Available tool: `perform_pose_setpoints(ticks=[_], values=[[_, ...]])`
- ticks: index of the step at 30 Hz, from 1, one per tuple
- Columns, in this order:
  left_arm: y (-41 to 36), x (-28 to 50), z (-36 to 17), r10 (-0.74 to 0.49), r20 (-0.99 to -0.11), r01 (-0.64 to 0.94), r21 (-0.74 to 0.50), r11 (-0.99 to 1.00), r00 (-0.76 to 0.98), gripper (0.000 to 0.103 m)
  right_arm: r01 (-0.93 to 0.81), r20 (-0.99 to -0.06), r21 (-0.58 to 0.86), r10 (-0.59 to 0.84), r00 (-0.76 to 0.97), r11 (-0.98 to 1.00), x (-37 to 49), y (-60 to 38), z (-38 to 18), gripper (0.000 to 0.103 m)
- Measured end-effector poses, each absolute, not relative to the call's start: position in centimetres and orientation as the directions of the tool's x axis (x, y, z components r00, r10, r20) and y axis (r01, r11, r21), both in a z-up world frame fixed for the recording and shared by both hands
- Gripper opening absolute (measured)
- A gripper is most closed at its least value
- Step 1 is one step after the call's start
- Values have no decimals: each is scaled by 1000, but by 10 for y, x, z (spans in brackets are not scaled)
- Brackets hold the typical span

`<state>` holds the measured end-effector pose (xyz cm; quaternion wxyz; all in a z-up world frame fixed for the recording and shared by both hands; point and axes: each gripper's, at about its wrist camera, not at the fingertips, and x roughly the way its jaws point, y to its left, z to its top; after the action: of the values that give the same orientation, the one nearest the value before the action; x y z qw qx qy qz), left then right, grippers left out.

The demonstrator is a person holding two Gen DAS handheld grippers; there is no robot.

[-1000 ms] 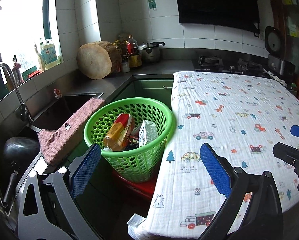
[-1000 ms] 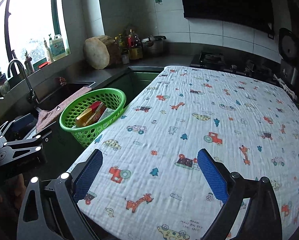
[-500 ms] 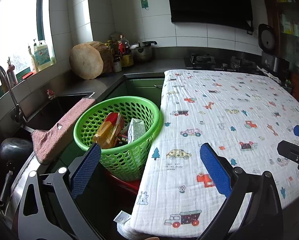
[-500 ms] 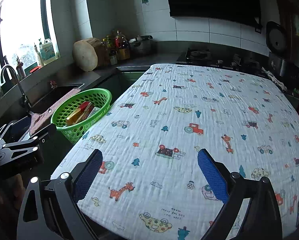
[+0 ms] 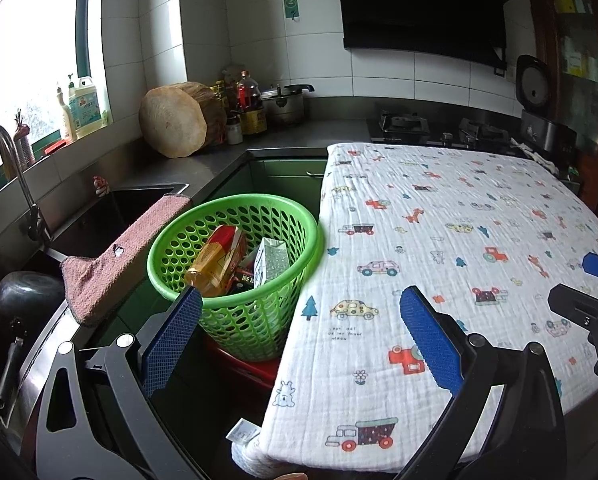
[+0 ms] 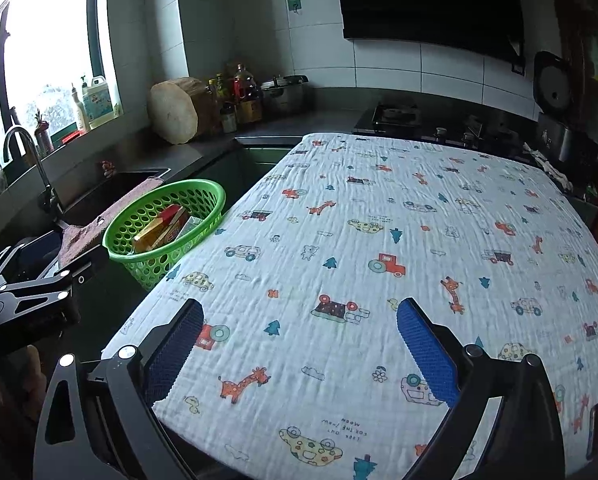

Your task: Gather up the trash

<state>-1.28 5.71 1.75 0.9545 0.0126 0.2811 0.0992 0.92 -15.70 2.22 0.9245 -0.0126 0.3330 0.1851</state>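
Kitchen setting: white tiled walls, dark steel counter (image 5: 219, 160) along the back and left, window at the left. Table covered by a white quilted cloth printed with cars, trees and giraffes (image 6: 379, 240) fills most of both views; its top carries nothing else.

Round green perforated plastic basket (image 5: 255, 320) stands just beside the table's left edge, rim about touching the cloth, resting on something red below. Inside it: an orange-yellow plastic bottle with a red label (image 5: 215, 264) lying tilted, and a small grey-green drink carton (image 5: 273, 260) upright against it; a further red wrapper between them is too hidden to identify.

Pink worn towel (image 5: 123, 256) hangs over the sink (image 5: 99, 220) edge, left of the basket. Round wooden chopping block (image 5: 175, 120) leans in the counter's back corner.

Left gripper (image 5: 299, 336): blue-padded fingers wide apart, empty, hovering over the gap between basket and table's near left corner.

Right gripper (image 6: 299, 340): fingers wide apart, empty, above the table's near edge.
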Motion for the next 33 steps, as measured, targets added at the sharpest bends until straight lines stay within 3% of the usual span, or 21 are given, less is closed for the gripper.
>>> perform_pose_setpoints(ticks=[33], values=[[49,-17,18,182,-533,-165,80,983,826,98,-335,-612,106,327,720,936,7,-165,22,95]])
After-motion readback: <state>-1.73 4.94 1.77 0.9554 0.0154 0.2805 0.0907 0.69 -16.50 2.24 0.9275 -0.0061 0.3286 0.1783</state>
